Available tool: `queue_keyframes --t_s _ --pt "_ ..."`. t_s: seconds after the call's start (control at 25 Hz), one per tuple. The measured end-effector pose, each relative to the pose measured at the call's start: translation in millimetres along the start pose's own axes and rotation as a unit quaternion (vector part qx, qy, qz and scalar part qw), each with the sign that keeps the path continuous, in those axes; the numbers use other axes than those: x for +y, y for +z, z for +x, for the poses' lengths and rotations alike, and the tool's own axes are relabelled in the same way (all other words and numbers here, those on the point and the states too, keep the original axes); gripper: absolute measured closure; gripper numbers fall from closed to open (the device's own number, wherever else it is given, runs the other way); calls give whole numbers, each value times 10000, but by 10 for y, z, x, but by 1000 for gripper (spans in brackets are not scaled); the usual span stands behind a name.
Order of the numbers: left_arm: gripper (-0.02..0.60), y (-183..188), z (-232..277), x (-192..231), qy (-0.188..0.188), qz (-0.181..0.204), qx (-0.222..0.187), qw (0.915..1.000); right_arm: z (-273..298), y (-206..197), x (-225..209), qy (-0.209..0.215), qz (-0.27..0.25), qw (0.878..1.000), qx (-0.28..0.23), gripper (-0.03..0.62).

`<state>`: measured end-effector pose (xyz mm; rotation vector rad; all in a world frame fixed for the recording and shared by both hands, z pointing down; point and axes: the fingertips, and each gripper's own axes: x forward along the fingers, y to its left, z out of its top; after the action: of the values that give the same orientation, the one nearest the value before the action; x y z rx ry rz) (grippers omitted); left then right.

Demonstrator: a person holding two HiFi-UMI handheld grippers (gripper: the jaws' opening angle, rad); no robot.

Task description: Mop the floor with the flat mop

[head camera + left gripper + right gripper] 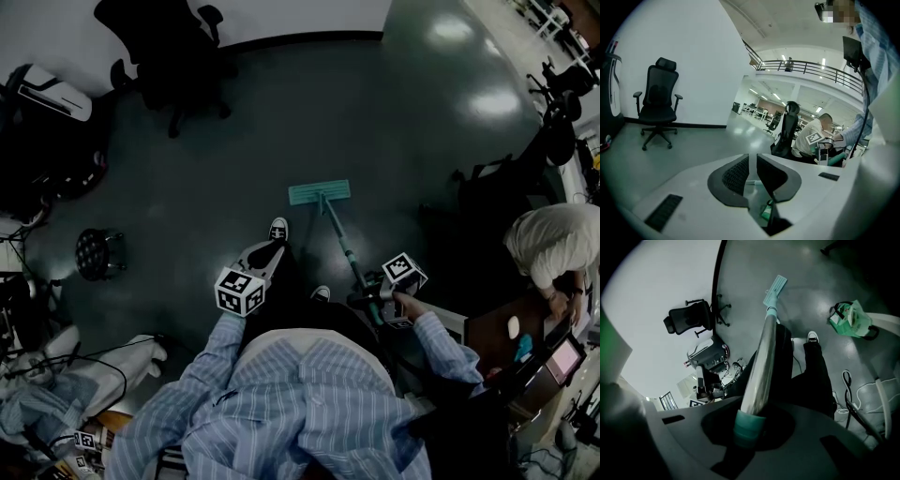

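The flat mop has a teal head (319, 192) lying flat on the dark floor ahead of my feet. Its silver handle (345, 248) slants back to my right gripper (368, 298), which is shut on it. In the right gripper view the handle (761, 362) and its teal collar sit between the jaws of that gripper (750, 423), and the mop head (776, 289) shows far down the pole. My left gripper (269, 253) hangs over my left leg, apart from the mop. Its jaws (752, 174) stand nearly together with nothing between them.
A black office chair (173, 56) stands by the back wall. A round black stool (98, 253) is at the left and a seated person (553, 244) at a desk at the right. A green bag (851, 319) and cables (848, 399) lie on the floor.
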<state>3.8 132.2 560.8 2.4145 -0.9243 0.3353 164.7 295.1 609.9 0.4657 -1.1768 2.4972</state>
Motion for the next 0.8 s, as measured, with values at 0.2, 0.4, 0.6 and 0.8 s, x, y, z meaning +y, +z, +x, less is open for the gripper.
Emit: queue_keyframes --t_s 0.2,0.4,0.6,0.8 --pt "528 64 117 196 27 -51 58 10000 3 392 202 -132 -78 9999 -55 562" --pt "528 233 288 505 110 -203 40 9997 -11 880 504 -250 -91 9996 -78 561" --pt "528 544 509 896 110 -303 -1 9995 39 1411 836 -433 -163 9989 -34 561" --pt "528 840 697 1301 87 -316 -63 9994 122 1996 1243 -414 -229 9988 -150 561"
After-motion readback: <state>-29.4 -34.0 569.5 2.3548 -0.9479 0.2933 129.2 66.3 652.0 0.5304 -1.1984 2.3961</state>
